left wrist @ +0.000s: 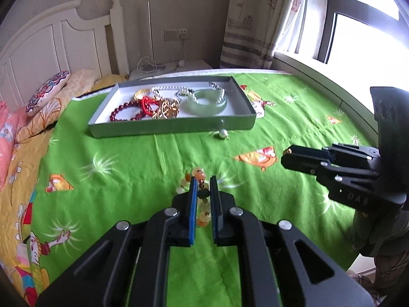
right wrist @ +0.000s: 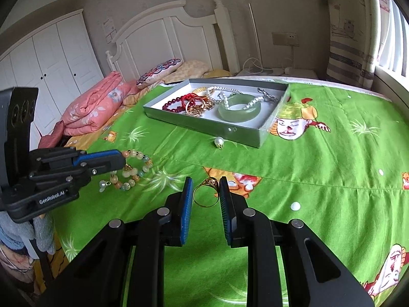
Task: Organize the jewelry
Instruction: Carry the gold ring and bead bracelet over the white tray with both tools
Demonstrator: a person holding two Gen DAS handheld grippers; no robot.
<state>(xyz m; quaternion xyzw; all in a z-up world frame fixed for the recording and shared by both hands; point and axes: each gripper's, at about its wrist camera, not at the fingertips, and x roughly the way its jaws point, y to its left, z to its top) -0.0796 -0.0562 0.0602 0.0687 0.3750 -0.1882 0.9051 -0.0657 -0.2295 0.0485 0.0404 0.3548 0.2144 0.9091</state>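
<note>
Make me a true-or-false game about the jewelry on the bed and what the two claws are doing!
1. The right claw grips a gold ring. True.
2. The left claw is wide open and empty. False: it is shut on a bead bracelet.
3. The green bangle lies on the sheet. False: it lies in the grey box.
4. A pearl lies on the green sheet just outside the box. True.
5. The box is empty. False: it holds the bangle, a red bead bracelet, a pearl string and gold pieces.
</note>
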